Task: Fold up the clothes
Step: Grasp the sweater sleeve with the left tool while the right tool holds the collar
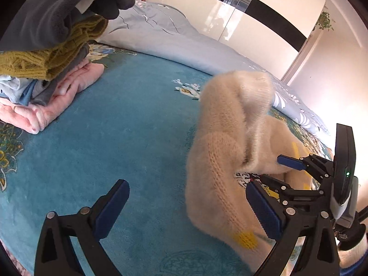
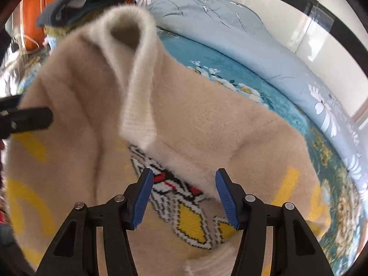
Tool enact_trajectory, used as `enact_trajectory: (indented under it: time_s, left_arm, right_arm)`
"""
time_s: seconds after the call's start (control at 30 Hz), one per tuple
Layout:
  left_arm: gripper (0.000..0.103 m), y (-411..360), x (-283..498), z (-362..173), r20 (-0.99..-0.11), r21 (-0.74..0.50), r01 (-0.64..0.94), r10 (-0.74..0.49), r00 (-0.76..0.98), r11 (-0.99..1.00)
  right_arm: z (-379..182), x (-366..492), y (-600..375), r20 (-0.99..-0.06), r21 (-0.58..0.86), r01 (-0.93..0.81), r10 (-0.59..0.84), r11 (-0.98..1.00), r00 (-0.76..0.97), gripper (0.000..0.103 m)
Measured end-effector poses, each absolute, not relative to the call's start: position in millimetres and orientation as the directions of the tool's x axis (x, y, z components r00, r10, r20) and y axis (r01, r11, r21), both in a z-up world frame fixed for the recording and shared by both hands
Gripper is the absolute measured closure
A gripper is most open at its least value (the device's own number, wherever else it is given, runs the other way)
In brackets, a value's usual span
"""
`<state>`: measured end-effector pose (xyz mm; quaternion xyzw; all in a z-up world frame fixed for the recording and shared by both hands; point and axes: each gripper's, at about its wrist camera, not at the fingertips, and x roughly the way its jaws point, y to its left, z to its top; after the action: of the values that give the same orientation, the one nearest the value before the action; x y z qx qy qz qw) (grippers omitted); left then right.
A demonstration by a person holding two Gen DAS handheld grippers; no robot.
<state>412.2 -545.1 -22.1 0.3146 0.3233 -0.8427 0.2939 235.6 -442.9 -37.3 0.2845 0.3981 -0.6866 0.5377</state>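
Both spread wide, empty — left hand-held gripper, right hand-held gripper — over cream sweater

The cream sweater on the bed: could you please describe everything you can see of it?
The cream sweater looks like fuzzy, fluffy knit, with a ribbed paler cuff on a sleeve flopped over its body. Yellow patches and a black, white, red and yellow knitted picture mark its front. It lies crumpled, partly folded, on the teal bedspread. The right claw hovers open above the picture; neither claw grips it.

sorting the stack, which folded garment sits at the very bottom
The pale pink garment, lying directly on the teal bedspread, under the grey, blue and olive knit ones.
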Motion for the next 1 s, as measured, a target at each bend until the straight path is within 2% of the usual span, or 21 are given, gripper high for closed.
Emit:
enact_trajectory:
  time_s: [0.1, 0.2, 0.27, 0.37, 0.4, 0.43, 0.47, 0.5, 0.53, 0.73, 1.0]
  left_arm:
    - [0.002, -549, 413, -28, -0.715, -0.378, 0.699, -0.288, -0.637, -0.607]
    - [0.011, -554, 417, -33, -0.708, -0.403, 0.7, -0.284, -0.647, -0.589]
    - [0.017, -555, 422, -34, -0.698, -0.423, 0.692, -0.277, -0.661, -0.584]
    - [0.03, -555, 426, -34, -0.684, -0.443, 0.673, -0.262, -0.681, -0.593]
    - [0.04, -554, 426, -33, -0.682, -0.445, 0.666, -0.255, -0.685, -0.599]
    - [0.053, -553, 426, -33, -0.68, -0.448, 0.659, -0.248, -0.69, -0.605]
    - [0.061, -552, 427, -31, -0.677, -0.45, 0.651, -0.241, -0.695, -0.612]
    - [0.075, -551, 427, -30, -0.681, -0.445, 0.65, -0.239, -0.692, -0.616]
    - [0.086, -550, 427, -29, -0.684, -0.439, 0.65, -0.239, -0.689, -0.62]
    - [0.093, -542, 430, 2, -0.664, -0.4, 0.64, -0.274, -0.696, -0.656]
    - [0.093, -513, 424, 102, -0.546, -0.273, 0.555, -0.349, -0.762, -0.786]
  right_arm:
    - [-53, 236, -450, -0.785, -0.367, 0.927, -0.508, -0.078, -0.353, 0.045]
    - [-62, 239, -451, -0.725, -0.488, 0.872, -0.536, -0.042, -0.432, 0.045]
    - [-66, 238, -451, -0.701, -0.52, 0.853, -0.55, -0.042, -0.454, 0.044]
    - [-66, 231, -451, -0.656, -0.558, 0.825, -0.559, -0.093, -0.507, 0.045]
    - [-64, 227, -451, -0.655, -0.549, 0.829, -0.559, -0.11, -0.509, 0.046]
    - [-61, 222, -451, -0.662, -0.525, 0.841, -0.557, -0.132, -0.501, 0.059]
    - [-57, 218, -451, -0.669, -0.501, 0.852, -0.556, -0.154, -0.494, 0.083]
    - [-50, 212, -450, -0.67, -0.478, 0.858, -0.553, -0.188, -0.495, 0.088]
    - [-42, 207, -448, -0.667, -0.456, 0.863, -0.559, -0.216, -0.493, 0.088]
    - [21, 188, -426, -0.607, -0.358, 0.854, -0.601, -0.377, -0.52, 0.091]
    - [118, 173, -364, -0.456, -0.24, 0.77, -0.631, -0.591, -0.627, 0.092]
